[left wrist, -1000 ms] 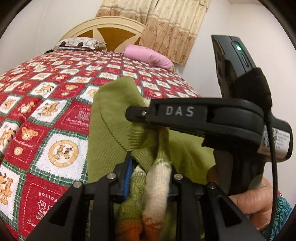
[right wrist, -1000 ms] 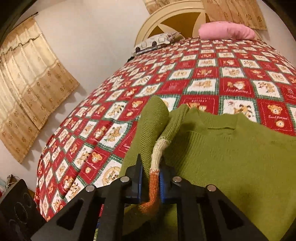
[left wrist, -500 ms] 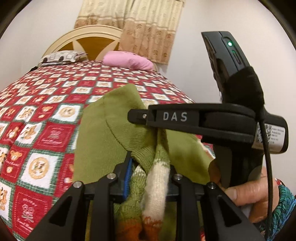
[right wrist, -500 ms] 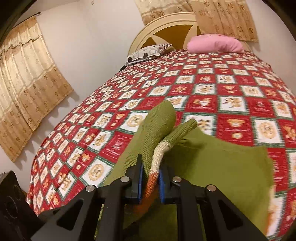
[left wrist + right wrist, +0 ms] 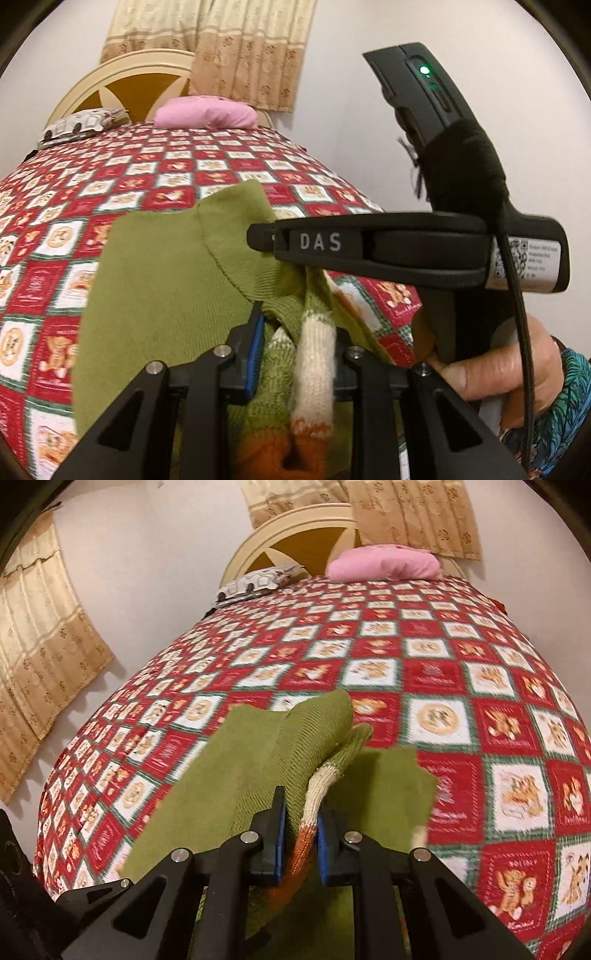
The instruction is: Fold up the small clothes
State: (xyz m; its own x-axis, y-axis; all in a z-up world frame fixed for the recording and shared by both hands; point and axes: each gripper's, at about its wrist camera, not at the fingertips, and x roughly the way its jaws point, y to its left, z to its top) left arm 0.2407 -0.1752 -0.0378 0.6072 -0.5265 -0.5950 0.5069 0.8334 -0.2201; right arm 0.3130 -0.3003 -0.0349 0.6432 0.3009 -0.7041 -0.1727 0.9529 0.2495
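Note:
A small green knit sweater (image 5: 162, 280) with a cream and orange striped band hangs over the red patchwork bedspread (image 5: 74, 192). My left gripper (image 5: 299, 343) is shut on a bunched edge of the sweater with the cream band. My right gripper (image 5: 299, 830) is shut on another part of the sweater (image 5: 258, 760), with the striped band between its pads. The right gripper's body (image 5: 388, 247) shows close in front of the left wrist view, held by a hand (image 5: 495, 369). The green cloth is lifted off the bed.
The bed is covered by the red and white bear-pattern quilt (image 5: 443, 657). A pink pillow (image 5: 384, 563) and a patterned pillow (image 5: 255, 581) lie by the cream headboard (image 5: 295, 535). Curtains (image 5: 40, 642) hang at the left wall.
Both grippers have risen with the sweater and moved back toward the foot of the bed. The sweater's far edge has lifted off the quilt and folded toward me.

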